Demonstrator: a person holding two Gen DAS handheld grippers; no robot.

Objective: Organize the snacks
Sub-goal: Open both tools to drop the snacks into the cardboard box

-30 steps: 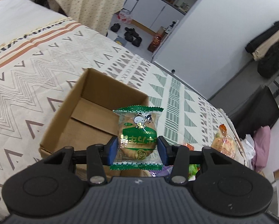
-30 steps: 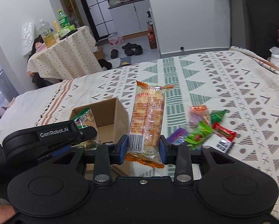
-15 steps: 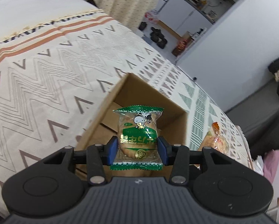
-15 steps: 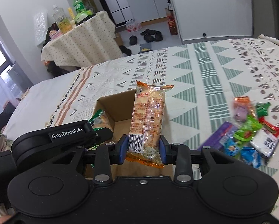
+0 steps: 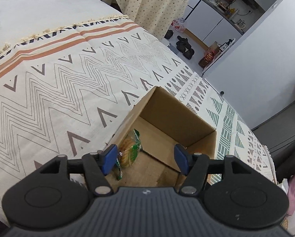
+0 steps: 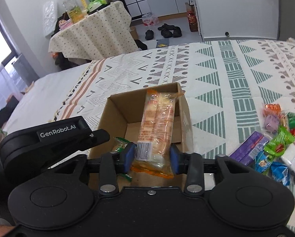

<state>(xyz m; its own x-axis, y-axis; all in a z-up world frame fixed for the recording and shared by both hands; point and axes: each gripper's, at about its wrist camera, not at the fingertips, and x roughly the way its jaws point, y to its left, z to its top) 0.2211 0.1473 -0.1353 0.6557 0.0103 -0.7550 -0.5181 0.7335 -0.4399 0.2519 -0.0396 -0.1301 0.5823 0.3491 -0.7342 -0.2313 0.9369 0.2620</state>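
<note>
The left gripper (image 5: 145, 159) hangs over the near edge of the open cardboard box (image 5: 189, 126), its blue pads spread wide with nothing between them. The green snack packet (image 5: 130, 151) lies inside the box against the left wall, just beyond and slightly inboard of the left pad; whether it touches that pad cannot be told. The box floor to the right of the packet is bare cardboard.

The right gripper (image 6: 151, 157) pinches the orange biscuit packet (image 6: 157, 126) at its lower, barcode end. The packet stands roughly upright between the pads, leaning away from the camera, and its upper end reaches the level of the box's far rim. In the right wrist view the packet is over the box opening, and the green snack packet (image 6: 120, 144) shows just left of the left pad, partly hidden behind the gripper body.

The box rests on a patterned blanket (image 6: 226, 75). A loose pile of snacks (image 6: 275, 144) lies on the blanket to the right of the box, apart from it.
</note>
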